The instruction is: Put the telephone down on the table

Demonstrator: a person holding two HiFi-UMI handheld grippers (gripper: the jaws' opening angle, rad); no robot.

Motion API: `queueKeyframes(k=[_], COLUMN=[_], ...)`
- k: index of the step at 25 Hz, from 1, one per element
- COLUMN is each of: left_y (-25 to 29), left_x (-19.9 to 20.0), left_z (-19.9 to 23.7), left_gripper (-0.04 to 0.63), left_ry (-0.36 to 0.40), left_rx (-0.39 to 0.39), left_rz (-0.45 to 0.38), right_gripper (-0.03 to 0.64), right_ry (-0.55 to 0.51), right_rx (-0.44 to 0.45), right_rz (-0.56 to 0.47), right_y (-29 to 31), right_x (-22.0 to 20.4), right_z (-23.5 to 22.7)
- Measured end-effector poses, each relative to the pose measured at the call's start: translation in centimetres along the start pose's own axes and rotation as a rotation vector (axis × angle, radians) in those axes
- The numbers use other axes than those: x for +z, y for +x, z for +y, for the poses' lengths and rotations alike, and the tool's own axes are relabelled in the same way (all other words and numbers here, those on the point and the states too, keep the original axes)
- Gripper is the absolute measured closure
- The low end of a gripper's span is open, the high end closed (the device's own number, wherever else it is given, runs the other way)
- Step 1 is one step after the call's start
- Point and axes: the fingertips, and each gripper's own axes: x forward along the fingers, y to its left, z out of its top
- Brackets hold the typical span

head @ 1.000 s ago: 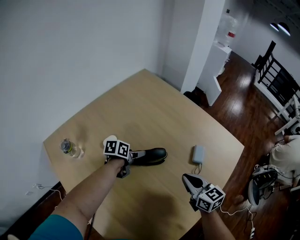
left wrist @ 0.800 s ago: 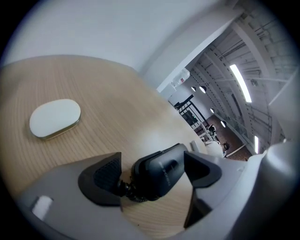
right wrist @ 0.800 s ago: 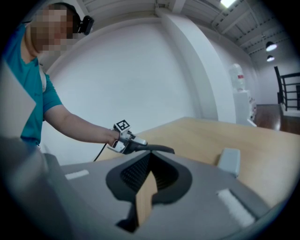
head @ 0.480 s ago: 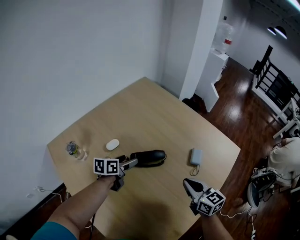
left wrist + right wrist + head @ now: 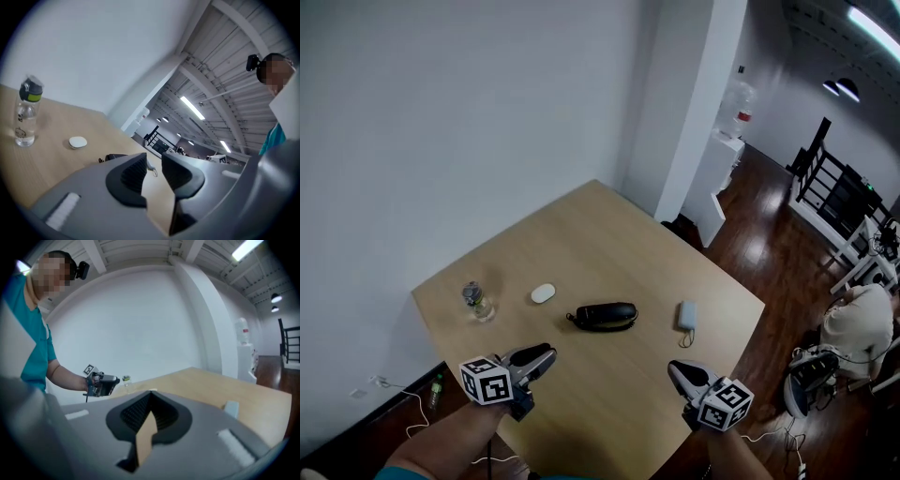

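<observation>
The black telephone [image 5: 605,316] lies flat on the wooden table [image 5: 609,234], near its middle, with nothing holding it. My left gripper [image 5: 539,357] hovers over the table's near left edge, well short of the phone, its jaws a little apart and empty. In the left gripper view the telephone [image 5: 114,157] peeks out just beyond the left gripper [image 5: 153,157]. My right gripper [image 5: 679,371] hangs at the near right edge, shut and empty. In the right gripper view the right gripper [image 5: 150,393] has its tips touching, and the left gripper [image 5: 101,383] shows far off.
A small water bottle [image 5: 475,300] stands at the table's left. A white oval puck [image 5: 543,293] lies left of the phone, and a grey box [image 5: 686,315] with a cord lies to its right. A white pillar [image 5: 689,103] stands past the far corner.
The left gripper has let go of the telephone and drawn back toward the near left edge, jaws narrowed. The phone stays on the table. The right gripper has barely moved.
</observation>
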Motion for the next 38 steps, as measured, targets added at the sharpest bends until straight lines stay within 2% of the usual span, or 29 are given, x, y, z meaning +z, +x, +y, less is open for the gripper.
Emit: queueKeyframes(k=[4, 5, 13, 17, 20, 25, 28, 33, 38], left_y=[-3.8, -4.6, -9.9, -13.2, -15.4, -18.6, -20.2, -24.1, -28.0], left_x=[0.3, 0.4, -0.5, -2.4, -5.5, -13.2, -16.2, -16.8, -16.3], left_z=[-1.8, -2.1, -7.2, -12.4, -16.8, -24.0, -27.7, -32.1, -32.6], left_gripper=[0.583, 0.589, 0.589, 0.589, 0.589, 0.589, 0.589, 0.589, 0.589], left_ry=[0.07, 0.085, 0.225, 0.307, 0.357, 0.308, 0.315, 0.385, 0.4], left_rx=[-0.039, -0.045, -0.07, -0.074, -0.066, -0.016, 0.012, 0.047, 0.063], left_rz=[0.002, 0.007, 0.068, 0.054, 0.028, 0.022, 0.027, -0.007, -0.038], right_gripper=[0.614, 0.614, 0.614, 0.614, 0.614, 0.614, 0.614, 0.614, 0.614], right_ry=[-0.009, -0.007, 0.036, 0.013, -0.009, -0.04, -0.037, -0.012, -0.011], right_rx=[-0.038, -0.047, -0.127, -0.145, -0.128, -0.051, -0.013, 0.042, 0.048], right_rz=[-0.02, -0.021, -0.053, -0.069, -0.091, -0.077, -0.043, -0.049, -0.07], right_y=[-0.9, -1.2, -6.3, -10.9, -14.3, -20.8, -24.2, -27.5, -28.2], right_x=[0.8, 0.7, -0.1, -0.4, -1.1, -4.9, -7.3, -9.0, -8.9], right_z=[3.7, 4.6, 10.4, 12.4, 13.7, 17.2, 18.9, 22.1, 25.2])
